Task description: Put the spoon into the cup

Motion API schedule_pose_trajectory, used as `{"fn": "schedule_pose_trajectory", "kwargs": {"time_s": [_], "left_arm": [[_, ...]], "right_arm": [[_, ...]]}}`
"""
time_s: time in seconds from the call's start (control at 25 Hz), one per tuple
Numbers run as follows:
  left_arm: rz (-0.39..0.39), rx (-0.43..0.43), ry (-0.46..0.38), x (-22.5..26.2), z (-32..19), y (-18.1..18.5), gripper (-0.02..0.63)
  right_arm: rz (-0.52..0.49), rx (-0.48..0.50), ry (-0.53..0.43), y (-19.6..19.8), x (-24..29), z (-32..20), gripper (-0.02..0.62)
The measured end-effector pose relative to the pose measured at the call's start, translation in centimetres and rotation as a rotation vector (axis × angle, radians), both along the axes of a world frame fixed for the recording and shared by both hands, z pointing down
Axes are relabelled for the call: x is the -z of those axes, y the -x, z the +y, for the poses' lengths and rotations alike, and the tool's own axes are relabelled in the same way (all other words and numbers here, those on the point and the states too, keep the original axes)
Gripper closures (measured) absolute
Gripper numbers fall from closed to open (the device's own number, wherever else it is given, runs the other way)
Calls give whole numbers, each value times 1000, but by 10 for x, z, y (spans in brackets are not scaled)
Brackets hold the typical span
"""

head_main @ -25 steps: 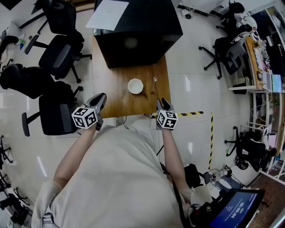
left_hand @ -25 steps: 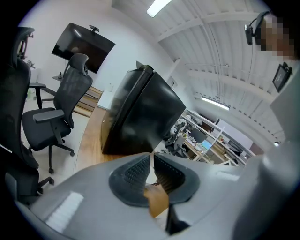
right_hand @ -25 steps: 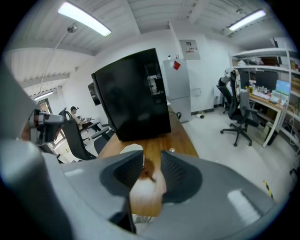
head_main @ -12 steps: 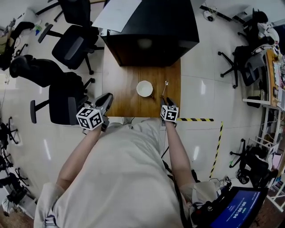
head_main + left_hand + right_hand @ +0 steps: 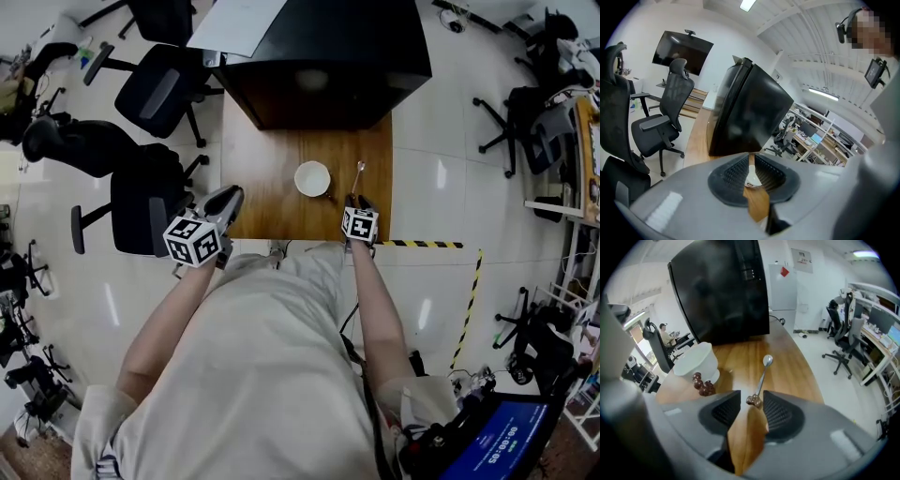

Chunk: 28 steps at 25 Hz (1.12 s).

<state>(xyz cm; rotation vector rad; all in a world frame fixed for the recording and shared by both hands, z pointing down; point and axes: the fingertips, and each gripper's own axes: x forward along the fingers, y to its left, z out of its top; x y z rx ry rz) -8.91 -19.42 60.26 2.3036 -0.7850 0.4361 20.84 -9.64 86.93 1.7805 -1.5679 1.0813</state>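
Observation:
A white cup [image 5: 312, 178] with a brown beaded handle [image 5: 702, 384] stands mid-table on the wooden table [image 5: 272, 202]. To its right a metal spoon [image 5: 357, 173] lies flat, bowl [image 5: 767, 361] pointing away. Its brown knobbed handle end [image 5: 753, 401] points toward me. My right gripper [image 5: 751, 397] is low over the table with its jaws opening. The handle end lies between the tips, near the right pad [image 5: 778, 413], and the pads do not press it. My left gripper [image 5: 751, 161] hovers at the table's near left corner, a narrow gap between its jaws, holding nothing.
A large black box [image 5: 323, 56] fills the table's far end, with white paper [image 5: 239, 23] on its left corner. Black office chairs [image 5: 150, 202] stand left of the table. Yellow-black tape [image 5: 427, 246] marks the floor to the right.
My right gripper has dropped forward to the spoon's handle end. The left gripper has barely moved. The head view has shifted, so the table sits a little further right in it.

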Motion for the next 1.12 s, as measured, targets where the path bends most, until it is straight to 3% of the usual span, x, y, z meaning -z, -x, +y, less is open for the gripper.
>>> {"fn": "schedule_pose_trajectory", "kwargs": {"time_s": [0.44,0.64,0.96,1.12], "left_arm": [[-16,-2,15,-6,14,-2,597],[-20,3,38,-12,22,-3,598],[-18,-4,45,-16,27,-5,600],[-18,-7,44,-18,31,-2,600]], "right_arm": [[10,16,55,7,-25,-2,444],[31,-21,91,0,-33,1,444],[70,-7,53,-3,-32,-7,464],[57,-15,84,-1,-35,2,466]]}}
